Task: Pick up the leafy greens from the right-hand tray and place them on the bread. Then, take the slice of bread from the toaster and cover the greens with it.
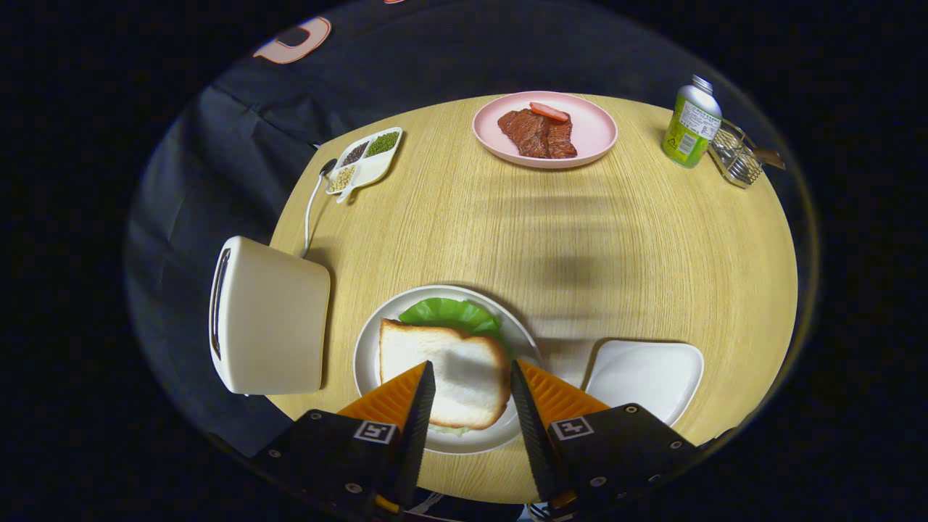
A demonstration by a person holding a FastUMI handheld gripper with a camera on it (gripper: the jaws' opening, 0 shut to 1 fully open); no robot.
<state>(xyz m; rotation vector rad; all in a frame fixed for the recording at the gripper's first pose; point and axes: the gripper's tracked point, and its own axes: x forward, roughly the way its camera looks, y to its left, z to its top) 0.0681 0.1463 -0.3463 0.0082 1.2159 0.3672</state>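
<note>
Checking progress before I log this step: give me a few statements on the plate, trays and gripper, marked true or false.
1. A bread slice lies over the leafy greens on the white plate. True.
2. The gripper is clamped on the bread. False: its fingers stand open either side.
3. The right-hand tray holds greens. False: it is bare.
4. The pink plate holds meat. True.

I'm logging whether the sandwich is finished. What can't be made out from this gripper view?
- Bottom bread: covered by the top slice and greens.
- Toaster slot: seen edge-on, contents unclear.
- Gripper: fingers apart, straddling the slice; contact unclear.
- Bottle label: too small.
</note>
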